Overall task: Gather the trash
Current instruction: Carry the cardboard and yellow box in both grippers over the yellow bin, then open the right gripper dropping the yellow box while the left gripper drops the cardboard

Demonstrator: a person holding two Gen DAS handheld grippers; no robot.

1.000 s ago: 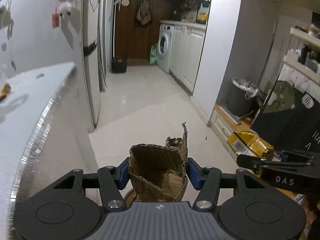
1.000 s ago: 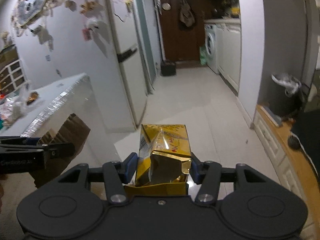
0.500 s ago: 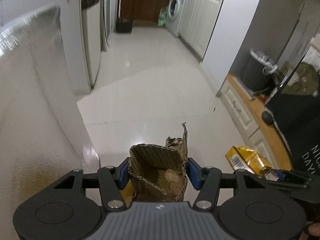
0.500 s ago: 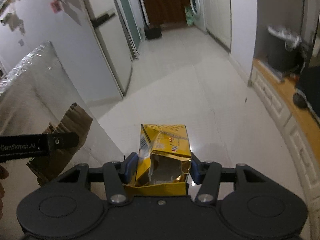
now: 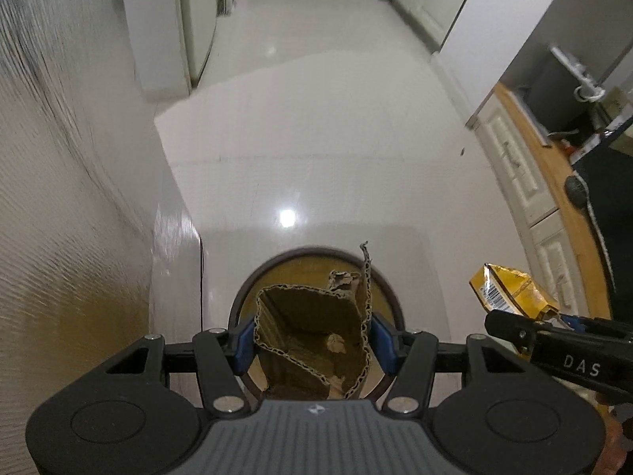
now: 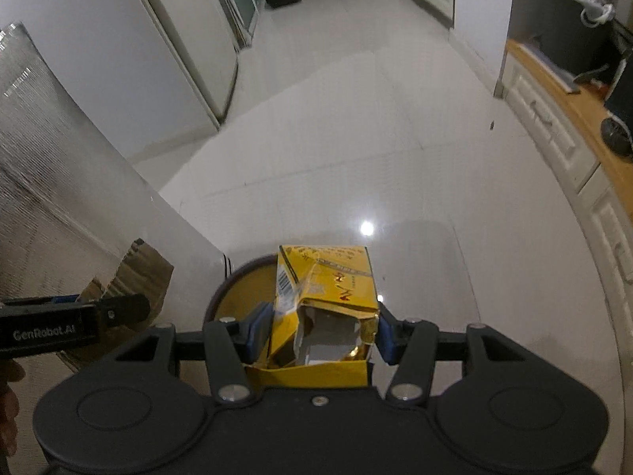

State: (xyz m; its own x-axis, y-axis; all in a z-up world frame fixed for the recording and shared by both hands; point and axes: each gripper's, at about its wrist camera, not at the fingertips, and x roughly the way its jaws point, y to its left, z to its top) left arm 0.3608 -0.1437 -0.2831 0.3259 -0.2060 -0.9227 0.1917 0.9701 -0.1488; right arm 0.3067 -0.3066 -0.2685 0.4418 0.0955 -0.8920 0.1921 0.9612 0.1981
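My left gripper [image 5: 312, 340] is shut on a torn piece of brown corrugated cardboard [image 5: 312, 324], its blue pads pressing both sides. Right under it sits a round bin [image 5: 300, 265] with a dark rim and a yellow inside. My right gripper [image 6: 320, 332] is shut on a crushed yellow carton [image 6: 328, 285] with a barcode, held over the right part of the same bin [image 6: 237, 297]. The yellow carton [image 5: 510, 289] also shows at the right edge of the left wrist view, and the cardboard [image 6: 134, 273] at the left of the right wrist view.
A silvery textured cabinet side [image 5: 59, 198] stands close on the left. The glossy white tiled floor [image 5: 316, 118] stretches ahead toward a fridge [image 6: 190, 51]. A wooden-topped low white cabinet [image 6: 561, 126] runs along the right, with a dark lined bin [image 6: 573, 27] behind it.
Both grippers have come down and tipped toward the floor, each keeping its trash. The round bin, hidden before, now shows beneath both of them.
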